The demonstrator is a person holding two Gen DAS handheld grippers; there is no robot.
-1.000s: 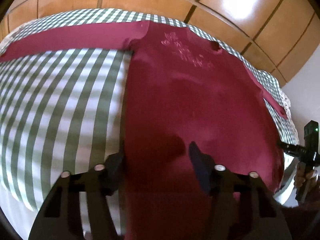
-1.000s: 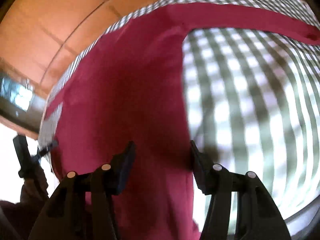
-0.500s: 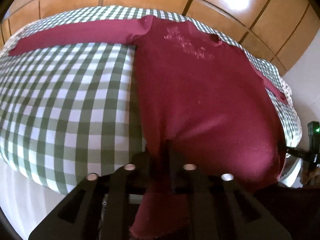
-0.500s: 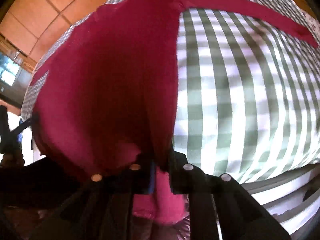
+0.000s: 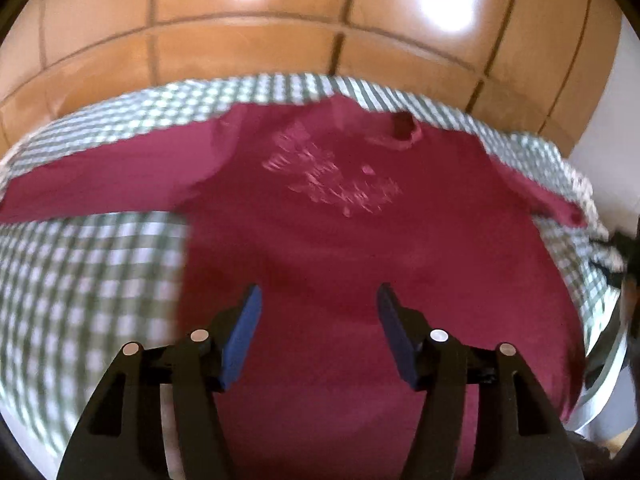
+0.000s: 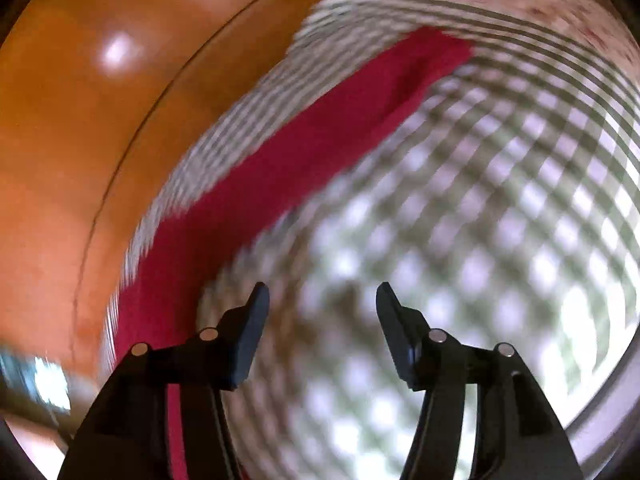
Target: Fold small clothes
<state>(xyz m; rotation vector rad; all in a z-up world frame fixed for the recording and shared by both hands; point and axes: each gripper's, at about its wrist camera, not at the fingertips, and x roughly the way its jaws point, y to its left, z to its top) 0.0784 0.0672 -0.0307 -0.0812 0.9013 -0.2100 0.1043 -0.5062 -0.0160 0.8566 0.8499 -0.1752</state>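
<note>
A dark red long-sleeved top [image 5: 360, 260] lies spread face up on a worktop covered with a green-and-white checked cloth [image 5: 88, 280]. In the left wrist view the garment fills the middle and lower part of the frame, its neckline [image 5: 400, 136] toward the top, a pale printed design [image 5: 332, 176] on the chest just below it, one sleeve [image 5: 100, 184] stretching to the left edge and the other running off toward the right edge. The left tool [image 5: 318, 312] hangs over the lower body of the top; its two fingers stand apart and are spreading, with nothing pinched between them, only the flat fabric beneath. A terracotta tiled floor [image 5: 240, 56] shows across the top of that frame.

In the right wrist view, which is smeared by motion, the right tool [image 6: 322, 308] is over bare checked cloth [image 6: 480, 240], its fingers also apart and widening, with nothing between them. A sleeve [image 6: 312, 152] of the red top runs diagonally from the lower left up toward the upper right of that frame, left of the tool. Orange floor [image 6: 80, 140] fills the left side.
</note>
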